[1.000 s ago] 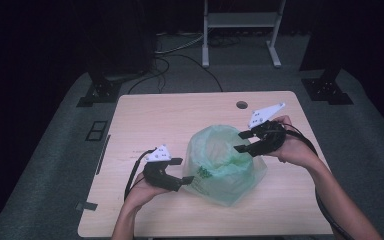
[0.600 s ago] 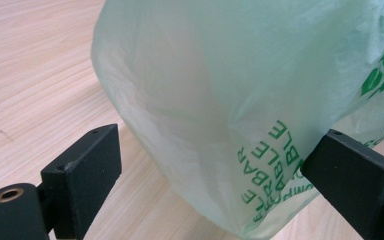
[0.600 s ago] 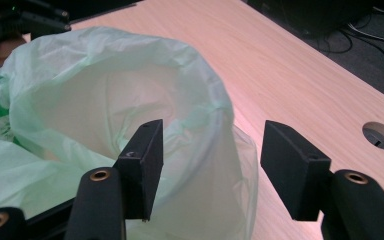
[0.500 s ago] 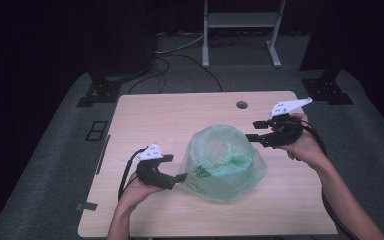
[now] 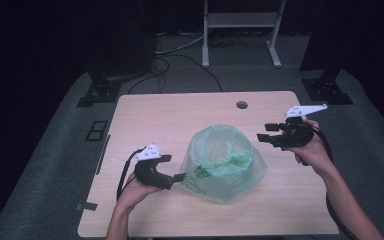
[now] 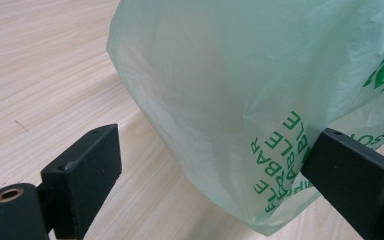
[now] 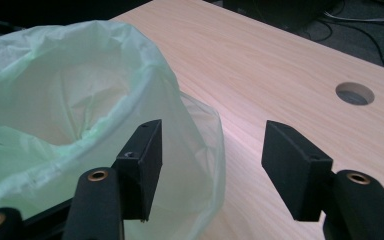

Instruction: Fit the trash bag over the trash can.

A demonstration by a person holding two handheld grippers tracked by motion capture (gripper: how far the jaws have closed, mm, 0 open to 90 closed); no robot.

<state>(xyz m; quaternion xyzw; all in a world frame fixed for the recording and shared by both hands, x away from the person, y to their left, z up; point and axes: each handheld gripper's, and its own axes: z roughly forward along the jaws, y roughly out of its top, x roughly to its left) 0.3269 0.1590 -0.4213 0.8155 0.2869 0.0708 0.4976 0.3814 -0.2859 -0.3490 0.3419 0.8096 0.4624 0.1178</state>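
Observation:
A translucent green plastic bag (image 5: 225, 161) with green print stands puffed up on the wooden table (image 5: 180, 116), its mouth open upward. My left gripper (image 5: 172, 168) is at the bag's lower left. In the left gripper view its jaws (image 6: 215, 145) have just been opening and stand wide, with the bag's printed lower corner (image 6: 230, 90) bulging between them, not pinched. My right gripper (image 5: 265, 132) hovers a little right of the bag. Its jaws (image 7: 212, 137) have also just been opening, with nothing between them; the bag's rim (image 7: 55, 100) lies beyond the left jaw.
A round cable hole (image 5: 241, 105) sits near the table's far edge, also in the right gripper view (image 7: 354, 93). Bare tabletop lies left of and behind the bag. On the dark floor beyond are a white metal frame (image 5: 240, 30), cables and black stands (image 5: 100, 90).
The right gripper has drawn away from the bag's rim to the right and its jaws are wider. The bag has settled. The left gripper has hardly moved.

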